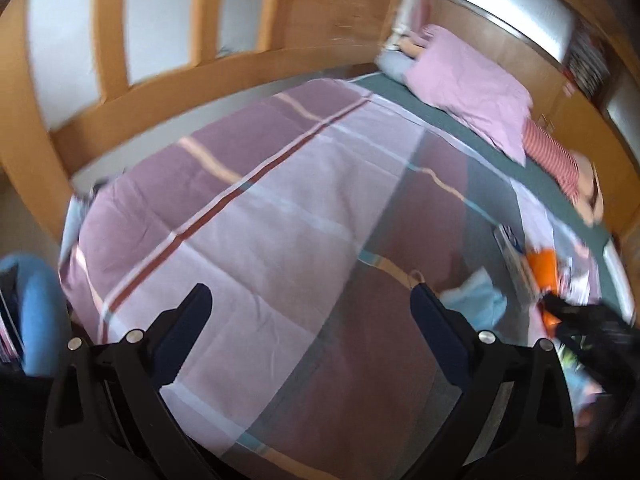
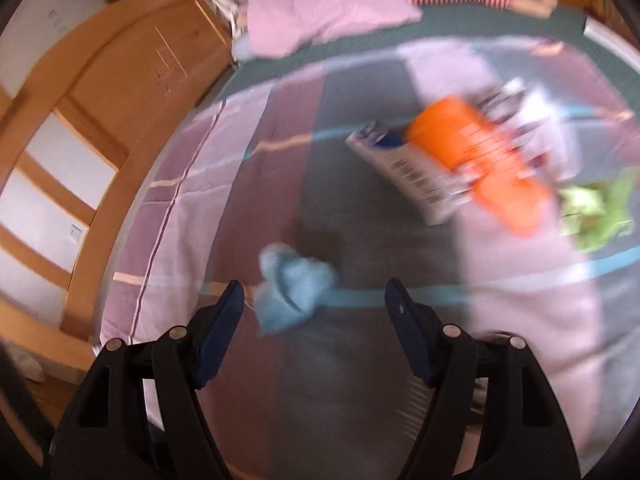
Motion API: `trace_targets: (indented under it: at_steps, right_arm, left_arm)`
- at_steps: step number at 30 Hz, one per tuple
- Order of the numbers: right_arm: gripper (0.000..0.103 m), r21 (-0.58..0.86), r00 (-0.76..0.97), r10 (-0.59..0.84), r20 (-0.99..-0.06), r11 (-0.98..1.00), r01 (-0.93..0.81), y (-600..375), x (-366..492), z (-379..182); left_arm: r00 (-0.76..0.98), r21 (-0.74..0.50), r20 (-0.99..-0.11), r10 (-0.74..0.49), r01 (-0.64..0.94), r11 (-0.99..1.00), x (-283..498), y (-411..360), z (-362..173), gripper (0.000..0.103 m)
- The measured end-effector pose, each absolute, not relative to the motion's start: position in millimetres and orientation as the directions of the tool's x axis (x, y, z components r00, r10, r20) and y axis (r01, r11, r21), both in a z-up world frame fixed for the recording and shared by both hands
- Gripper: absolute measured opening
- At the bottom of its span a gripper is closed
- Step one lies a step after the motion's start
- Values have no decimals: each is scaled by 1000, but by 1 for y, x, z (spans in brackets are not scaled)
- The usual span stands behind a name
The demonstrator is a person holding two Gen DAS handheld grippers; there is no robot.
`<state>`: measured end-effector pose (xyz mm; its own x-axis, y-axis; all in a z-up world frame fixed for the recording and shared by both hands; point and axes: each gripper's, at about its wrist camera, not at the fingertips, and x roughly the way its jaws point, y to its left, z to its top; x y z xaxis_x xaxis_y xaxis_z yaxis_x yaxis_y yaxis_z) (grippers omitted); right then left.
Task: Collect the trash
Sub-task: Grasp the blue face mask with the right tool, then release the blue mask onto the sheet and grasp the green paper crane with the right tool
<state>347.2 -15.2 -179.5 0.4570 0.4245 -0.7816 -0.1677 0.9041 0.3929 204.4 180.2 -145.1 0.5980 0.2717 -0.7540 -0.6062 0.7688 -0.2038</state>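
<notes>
Right wrist view: right gripper (image 2: 314, 294), jaws apart, hovers over crumpled light-blue tissue (image 2: 294, 290) on plaid purple bedspread (image 2: 184, 160); left gripper (image 1: 312, 302) likewise spread.

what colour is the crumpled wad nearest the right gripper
Light blue; the crumpled tissue-like wad shows best in the right wrist view.

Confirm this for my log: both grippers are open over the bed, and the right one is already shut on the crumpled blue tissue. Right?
Not quite. In the right wrist view the right gripper is open, its jaws apart, and the blue tissue lies loose on the bed cover just ahead of them, not gripped. The left gripper is open too.
</notes>
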Motion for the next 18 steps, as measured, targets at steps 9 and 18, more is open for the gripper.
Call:
trace_targets:
  at_steps: [9, 18]
  right_arm:
    - [24, 391, 325, 450, -832, 891, -233, 28, 370, -226]
    - [32, 401, 168, 508, -844, 808, -431, 20, 314, -202]
  left_arm:
    - [575, -299, -768, 283, -713, 635, 191, 213, -155, 99]
    - [569, -323, -787, 236, -708, 629, 189, 216, -163, 99]
